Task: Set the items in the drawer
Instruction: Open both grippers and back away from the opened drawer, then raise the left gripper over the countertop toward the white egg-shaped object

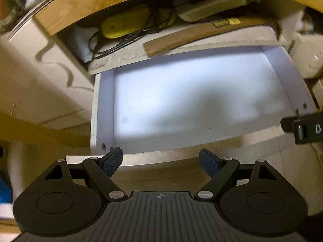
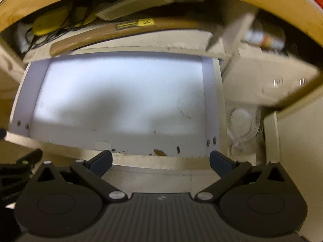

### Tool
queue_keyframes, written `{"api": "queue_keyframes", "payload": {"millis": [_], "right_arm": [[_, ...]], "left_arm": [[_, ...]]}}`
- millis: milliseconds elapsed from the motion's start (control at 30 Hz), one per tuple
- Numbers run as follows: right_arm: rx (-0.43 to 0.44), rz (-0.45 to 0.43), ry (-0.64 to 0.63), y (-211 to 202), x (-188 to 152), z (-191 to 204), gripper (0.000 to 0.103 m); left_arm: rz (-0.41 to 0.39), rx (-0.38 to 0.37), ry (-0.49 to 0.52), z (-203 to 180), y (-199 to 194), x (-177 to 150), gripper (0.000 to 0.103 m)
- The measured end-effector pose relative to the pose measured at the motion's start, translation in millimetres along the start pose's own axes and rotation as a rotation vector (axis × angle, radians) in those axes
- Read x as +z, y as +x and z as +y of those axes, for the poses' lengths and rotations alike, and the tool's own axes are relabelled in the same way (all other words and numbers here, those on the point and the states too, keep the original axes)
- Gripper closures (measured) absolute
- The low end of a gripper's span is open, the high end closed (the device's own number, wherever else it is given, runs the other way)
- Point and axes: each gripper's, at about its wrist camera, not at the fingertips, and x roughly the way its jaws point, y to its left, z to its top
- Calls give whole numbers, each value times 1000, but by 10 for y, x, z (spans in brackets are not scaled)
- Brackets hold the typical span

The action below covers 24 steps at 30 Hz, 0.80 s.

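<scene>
Wooden desk top edge point(image 1: 84, 2) arcs over everything. Below it, the white pulled-out drawer point(image 1: 105, 104) sits open under both my tongs, its pale floor bare wall to wall; front rim nearest me, side walls left and right, rear edge tucked under the shelf. On the white shelf board point(image 1: 125, 54) above the drawer's rear edge: long wooden handle with a yellow label point(image 1: 193, 34) lying along the shelf's front edge, beige power strip point(image 1: 212, 6) behind it, yellow oblong device with black cords point(image 1: 125, 23) toward the left end. My left gripper point(image 1: 160, 160): fingers spread, nothing between them, just short of the front rim. My right gripper point(image 2: 160, 160): likewise released, holding nothing.
</scene>
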Motion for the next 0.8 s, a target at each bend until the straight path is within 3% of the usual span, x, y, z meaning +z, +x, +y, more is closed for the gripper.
{"api": "queue_keyframes", "payload": {"millis": [233, 567, 800], "right_arm": [[-4, 11, 33, -13, -53, 19, 0], [-9, 1, 35, -56, -52, 36, 0], [-6, -88, 39, -224, 19, 48, 0]], "left_arm": [[11, -16, -122, 125, 1, 39, 20], [-25, -21, -129, 93, -29, 75, 20], [-99, -13, -135, 75, -98, 163, 20]]}}
